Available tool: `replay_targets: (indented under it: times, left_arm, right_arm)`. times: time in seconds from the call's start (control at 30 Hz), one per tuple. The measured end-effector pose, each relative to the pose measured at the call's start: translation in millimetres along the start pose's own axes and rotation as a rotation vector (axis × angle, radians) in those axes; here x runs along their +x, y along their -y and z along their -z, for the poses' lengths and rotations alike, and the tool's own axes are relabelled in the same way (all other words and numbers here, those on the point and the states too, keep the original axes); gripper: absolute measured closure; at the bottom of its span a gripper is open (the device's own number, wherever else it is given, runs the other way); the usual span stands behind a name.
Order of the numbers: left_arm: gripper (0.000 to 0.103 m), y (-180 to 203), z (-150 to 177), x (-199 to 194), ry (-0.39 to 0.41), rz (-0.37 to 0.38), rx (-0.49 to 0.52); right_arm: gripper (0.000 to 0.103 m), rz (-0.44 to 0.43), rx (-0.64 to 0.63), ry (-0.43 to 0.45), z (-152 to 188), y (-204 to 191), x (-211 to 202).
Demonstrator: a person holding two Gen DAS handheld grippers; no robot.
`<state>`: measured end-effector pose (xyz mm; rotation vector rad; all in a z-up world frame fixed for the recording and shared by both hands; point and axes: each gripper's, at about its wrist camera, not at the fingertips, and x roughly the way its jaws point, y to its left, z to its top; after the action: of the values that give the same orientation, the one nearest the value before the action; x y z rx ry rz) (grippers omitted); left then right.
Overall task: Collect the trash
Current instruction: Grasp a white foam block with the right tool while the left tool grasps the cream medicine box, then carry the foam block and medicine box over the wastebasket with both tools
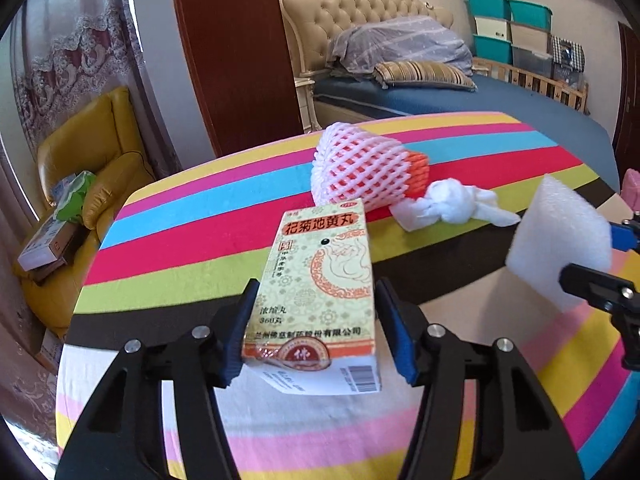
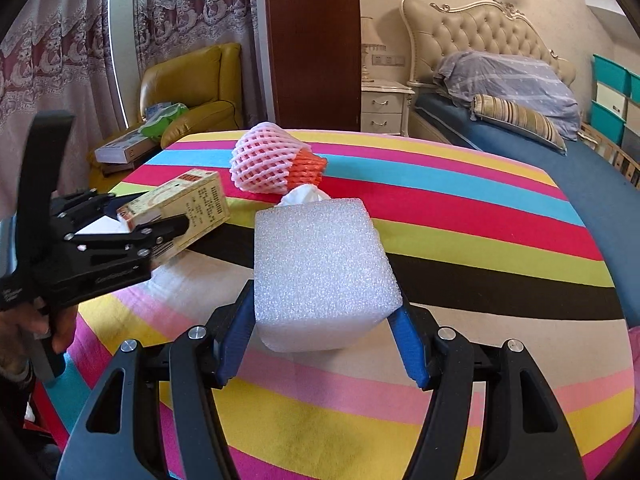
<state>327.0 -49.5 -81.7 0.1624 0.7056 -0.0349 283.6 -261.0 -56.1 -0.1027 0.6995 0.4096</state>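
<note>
My left gripper [image 1: 316, 332] is shut on a cream medicine box [image 1: 320, 280] with red Chinese print, held above the striped table [image 1: 200, 240]. It also shows in the right wrist view [image 2: 184, 208] at the left. My right gripper [image 2: 324, 344] is shut on a white foam block [image 2: 320, 272], which also shows in the left wrist view [image 1: 560, 240] at the right. A pink and orange foam fruit net [image 1: 364, 168] and a crumpled white tissue [image 1: 452, 202] lie on the table beyond. In the right wrist view the net [image 2: 272, 164] shows and the tissue [image 2: 304, 196] peeks over the block.
A yellow armchair [image 1: 80, 168] with boxes and a green pack stands left of the table. A bed [image 1: 460, 92] with pillows lies behind, with teal storage bins [image 1: 508, 32] at the far right. A dark wooden panel [image 2: 312, 40] and a white nightstand [image 2: 384, 108] stand behind the table.
</note>
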Motion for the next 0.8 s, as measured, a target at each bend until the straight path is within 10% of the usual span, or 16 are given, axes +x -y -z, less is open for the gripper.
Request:
replay_targets:
  times: [0.8]
  left_arm:
    - [0.051, 24.1, 46.2, -55.7, 0.019, 0.056, -0.007]
  right_arm:
    - [0.042, 0.001, 0.012, 0.034, 19.6, 0.8, -36.2]
